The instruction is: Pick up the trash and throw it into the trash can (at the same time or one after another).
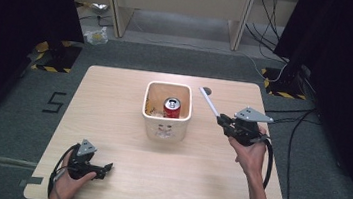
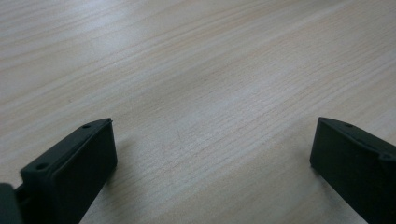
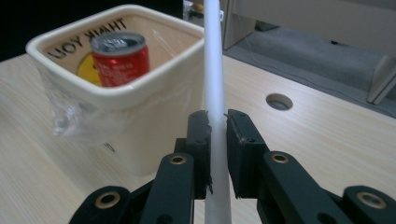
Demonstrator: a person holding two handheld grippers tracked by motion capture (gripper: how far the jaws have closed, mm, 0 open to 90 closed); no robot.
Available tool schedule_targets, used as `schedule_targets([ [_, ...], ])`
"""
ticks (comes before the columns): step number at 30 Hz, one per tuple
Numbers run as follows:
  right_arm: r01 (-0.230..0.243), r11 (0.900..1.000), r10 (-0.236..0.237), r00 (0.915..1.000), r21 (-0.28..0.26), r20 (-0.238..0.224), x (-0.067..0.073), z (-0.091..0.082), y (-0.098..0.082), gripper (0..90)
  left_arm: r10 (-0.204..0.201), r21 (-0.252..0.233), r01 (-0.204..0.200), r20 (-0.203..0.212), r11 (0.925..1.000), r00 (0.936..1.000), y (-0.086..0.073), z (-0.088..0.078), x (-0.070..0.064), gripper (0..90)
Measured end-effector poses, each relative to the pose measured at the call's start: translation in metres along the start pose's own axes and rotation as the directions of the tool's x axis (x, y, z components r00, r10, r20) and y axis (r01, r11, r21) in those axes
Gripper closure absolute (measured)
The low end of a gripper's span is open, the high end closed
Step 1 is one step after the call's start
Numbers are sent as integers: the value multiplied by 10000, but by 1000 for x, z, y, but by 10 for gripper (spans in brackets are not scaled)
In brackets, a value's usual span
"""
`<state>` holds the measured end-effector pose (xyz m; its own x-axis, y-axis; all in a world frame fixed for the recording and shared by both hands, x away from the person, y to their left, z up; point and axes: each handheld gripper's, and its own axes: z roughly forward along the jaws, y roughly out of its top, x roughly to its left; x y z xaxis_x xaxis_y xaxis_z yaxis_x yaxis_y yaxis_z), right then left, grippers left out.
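Right claw (image 3: pixel 216 122) clamped on white tube (image 3: pixel 213 70), lifted off counter (image 1: pixel 121 168) toward right edge, just beside cream bin (image 1: pixel 165 128) with red can (image 1: pixel 172 107) inside. Left claw (image 1: pixel 101 169) wide apart, empty, resting near front-left corner.

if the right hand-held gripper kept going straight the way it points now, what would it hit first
Probably the cream bin: the right hand-held gripper, shut on a white straw, aims toward its near wall and rim. Depth is unclear, so it might pass beside it.
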<state>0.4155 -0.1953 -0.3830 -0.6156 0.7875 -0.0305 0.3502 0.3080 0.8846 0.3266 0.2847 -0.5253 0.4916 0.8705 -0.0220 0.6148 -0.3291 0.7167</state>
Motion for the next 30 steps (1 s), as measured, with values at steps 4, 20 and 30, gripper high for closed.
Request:
schedule_targets([
  [4, 131, 9997, -135, 9997, -212, -225, 8, 5, 14, 799, -5, -3, 5, 0, 10000, 10000, 0, 0, 0, 0],
  [20, 498, 9975, -558, 9903, -498, -1271, 45, 49, 71, 799, 15, -7, -15, -3, 10000, 10000, 0, 0, 0, 0],
  [30, 626, 9975, -675, 9817, -331, -1780, 65, 83, 89, 798, 9, -2, -9, 2, 10000, 10000, 0, 0, 0, 0],
])
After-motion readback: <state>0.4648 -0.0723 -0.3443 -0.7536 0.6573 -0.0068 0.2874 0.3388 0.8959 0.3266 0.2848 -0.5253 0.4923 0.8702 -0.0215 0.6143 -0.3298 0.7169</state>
